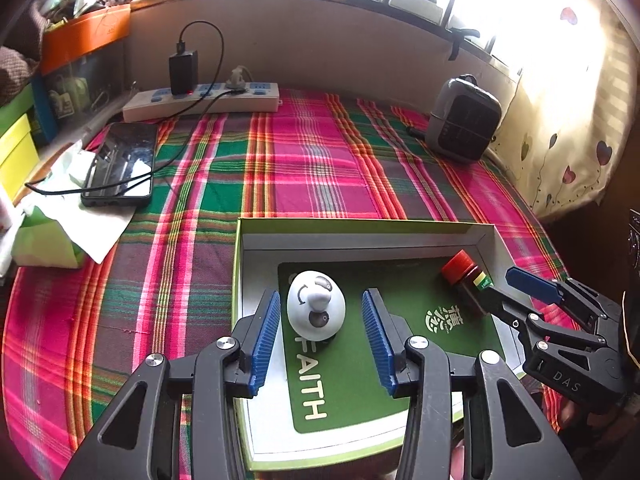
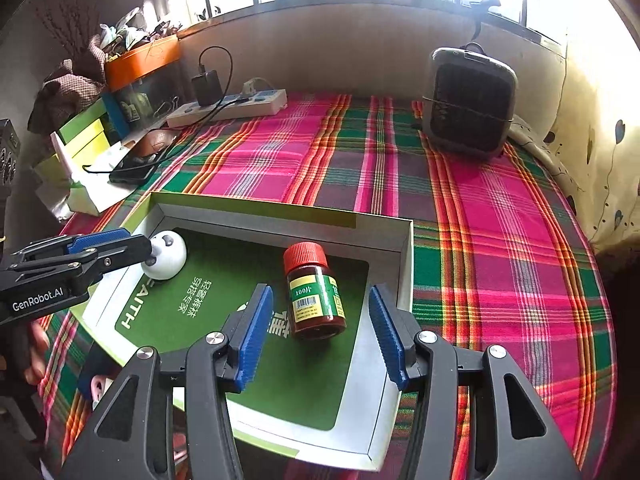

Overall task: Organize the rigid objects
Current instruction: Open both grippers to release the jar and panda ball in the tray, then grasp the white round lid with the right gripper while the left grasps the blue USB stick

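Blue-padded fingers of the left gripper (image 1: 322, 344) stand spread nearest the lens, straddling the white egg-shaped toy (image 1: 316, 306) without touching it; likewise the right gripper (image 2: 320, 334) hangs spread around the red-capped bottle (image 2: 314, 292), its pads clear of the glass on both sides. Taking the shallow box (image 2: 406, 256) as the landmark: it is the largest task thing, lying on the plaid cloth (image 2: 500, 240) with its low walls raised on every side, and both objects stand inside it on the green printed card (image 2: 224, 304), the toy toward its left part, the bottle toward its right wall. I judge the box light and easy to nudge, so any sideways drag could shift it. The bottle looks stiff, smooth and probably glass, hence slippery and breakable; the flat-sided body below the ribbed cap seems the best hold. The toy appears to be hard, light plastic with a rounded, tapering shell that could squirt out of a pinch; low across its widest part looks safest. Beyond the box the cloth lies open toward the grey heater (image 2: 470, 100), while the phone (image 1: 122, 164) and power strip (image 1: 200, 100) sit well apart to its far left.
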`<state>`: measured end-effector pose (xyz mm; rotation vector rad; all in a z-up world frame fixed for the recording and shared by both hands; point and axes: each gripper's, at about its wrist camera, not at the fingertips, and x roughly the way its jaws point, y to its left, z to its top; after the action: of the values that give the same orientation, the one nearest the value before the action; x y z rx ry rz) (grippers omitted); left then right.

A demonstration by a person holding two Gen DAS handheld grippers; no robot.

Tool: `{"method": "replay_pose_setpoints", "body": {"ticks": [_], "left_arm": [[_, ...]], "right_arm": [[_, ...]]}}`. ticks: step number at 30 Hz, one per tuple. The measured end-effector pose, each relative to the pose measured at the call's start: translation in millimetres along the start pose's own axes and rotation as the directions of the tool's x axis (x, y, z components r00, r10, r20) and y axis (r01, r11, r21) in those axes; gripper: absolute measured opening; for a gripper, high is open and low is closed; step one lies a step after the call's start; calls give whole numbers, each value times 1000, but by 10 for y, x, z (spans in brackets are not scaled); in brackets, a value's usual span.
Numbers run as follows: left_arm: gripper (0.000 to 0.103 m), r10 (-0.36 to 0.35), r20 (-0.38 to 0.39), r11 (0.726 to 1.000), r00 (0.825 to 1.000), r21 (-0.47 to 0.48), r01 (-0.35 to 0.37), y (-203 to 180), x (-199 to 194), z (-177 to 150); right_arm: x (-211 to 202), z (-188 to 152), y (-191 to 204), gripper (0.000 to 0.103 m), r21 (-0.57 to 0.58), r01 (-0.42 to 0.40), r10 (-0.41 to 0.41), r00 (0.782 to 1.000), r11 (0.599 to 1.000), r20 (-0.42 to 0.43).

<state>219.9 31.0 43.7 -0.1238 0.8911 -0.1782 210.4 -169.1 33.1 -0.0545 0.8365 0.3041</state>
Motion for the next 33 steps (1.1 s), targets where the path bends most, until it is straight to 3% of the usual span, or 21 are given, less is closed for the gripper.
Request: {"method": "replay_pose_setpoints", "body": {"ticks": [16, 33], "left_arm": [[42, 8, 39, 1000, 999, -27, -7, 100, -400, -240], [42, -3, 41, 998, 999, -60, 5, 212, -717, -737]], "right_arm": [[-513, -108, -227, 52, 115, -20, 7, 994, 993, 113], [-907, -852, -168, 52, 94, -41, 34, 997, 995, 70]]}}
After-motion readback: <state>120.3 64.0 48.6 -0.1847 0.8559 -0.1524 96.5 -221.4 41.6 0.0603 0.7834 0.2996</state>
